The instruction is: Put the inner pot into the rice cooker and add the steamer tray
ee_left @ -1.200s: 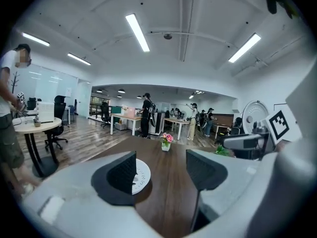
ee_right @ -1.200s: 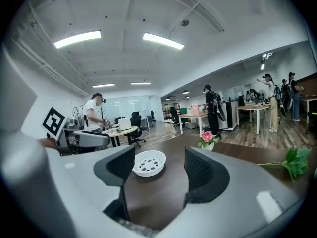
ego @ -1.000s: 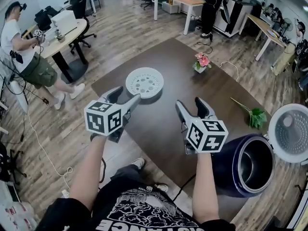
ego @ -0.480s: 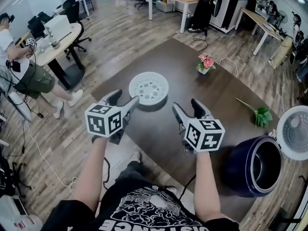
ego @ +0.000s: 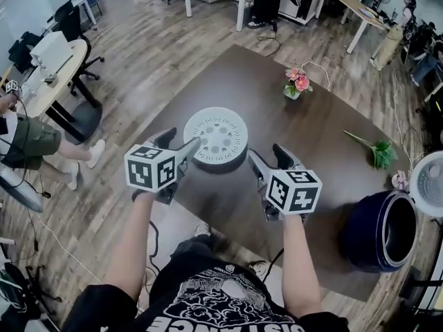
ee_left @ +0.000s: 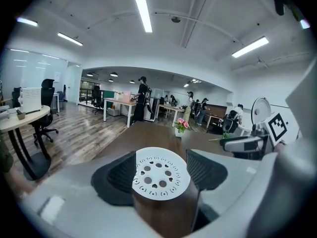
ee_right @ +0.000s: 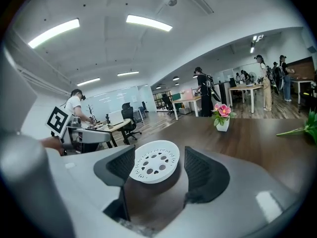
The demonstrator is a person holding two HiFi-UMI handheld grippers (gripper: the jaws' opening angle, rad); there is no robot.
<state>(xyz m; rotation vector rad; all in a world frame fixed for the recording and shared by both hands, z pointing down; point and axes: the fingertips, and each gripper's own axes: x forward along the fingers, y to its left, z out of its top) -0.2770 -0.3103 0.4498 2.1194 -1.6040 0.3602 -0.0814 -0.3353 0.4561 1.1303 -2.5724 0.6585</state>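
Steamer tray point(ego: 215, 135) first: a flat white plastic disc, round, pierced with a ring of small slots and a cluster of larger round holes. It lies on the dark brown wooden table point(ego: 311, 144), directly ahead of both grippers and between their tips.

Left gripper point(ego: 181, 142) has its jaws spread with nothing pinched. Its black ribbed pads point(ee_left: 121, 175) stand apart, and the tray shows in the gap beyond them, untouched. From the head view its right-hand tip sits just beside the tray's near-left edge.

Right gripper point(ego: 270, 156) is likewise spread and empty. Its pads point(ee_right: 203, 170) have the same fine ribbed black rubber, set in smooth grey plastic shells. The tray lies ahead and slightly to its left, near but apart from the tips.

Well off to the right of the right gripper stands the rice cooker point(ego: 379, 232), a glossy dark blue round body with its mouth open. Its white lid point(ego: 430, 184) is tipped up behind it. A paler inner wall shows inside the rim, though I cannot tell if that is the inner pot.

Farther ahead of the right gripper sit a small pot of pink flowers point(ego: 296, 83) and a green leafy sprig point(ego: 379, 152).
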